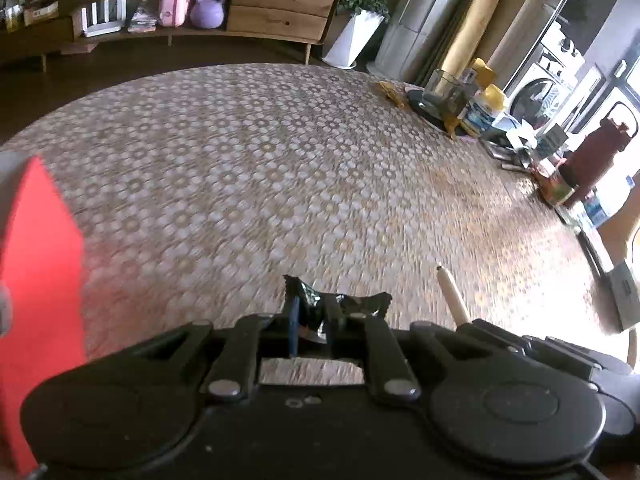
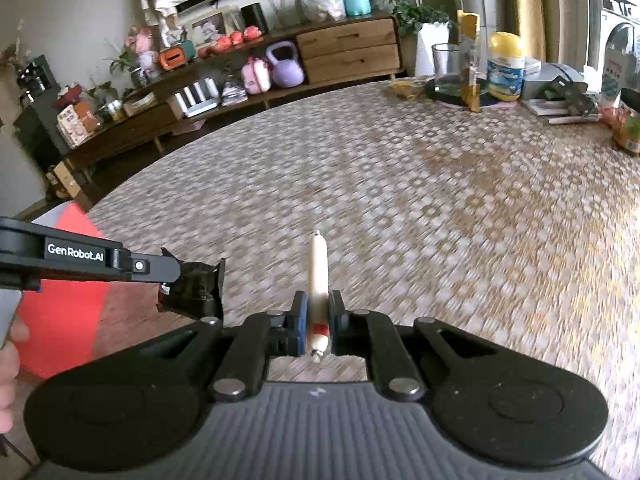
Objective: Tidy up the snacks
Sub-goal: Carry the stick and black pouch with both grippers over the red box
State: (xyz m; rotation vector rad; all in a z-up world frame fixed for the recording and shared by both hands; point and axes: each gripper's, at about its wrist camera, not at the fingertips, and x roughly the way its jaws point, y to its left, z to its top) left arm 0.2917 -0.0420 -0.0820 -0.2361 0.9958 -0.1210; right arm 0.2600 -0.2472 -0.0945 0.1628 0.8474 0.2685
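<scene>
You are carrying two snacks at once, one in each hand-held gripper, above the patterned surface (image 2: 400, 184). Your left hand-held gripper (image 1: 311, 322) is clamping a dark, crinkled foil snack packet (image 1: 320, 300) by its lower part, jaws almost fully together, so the jagged top edge is sticking up free; pinching the flat seam like this is probably what is keeping the slippery wrapper from sliding out. Your right hand-held gripper (image 2: 318, 320) is squeezing a pale sausage stick (image 2: 317, 272) near its red-banded end, jaws nearly closed, with most of its length pointing forward beyond the pads. Gripping so close to one end is leaving the long part unsupported, so it may swing if you are moving quickly.

Both snacks are hanging over the near part of the surface, close to its left edge, just beside each other. The red box (image 2: 64, 300) is sitting at that left edge, and it looks like the likely destination, though its opening is not showing. The far right corner is crowded with a glass jar (image 2: 446, 68), a yellow-lidded tub (image 2: 505, 68) and papers, so you are keeping well apart from that clutter.
</scene>
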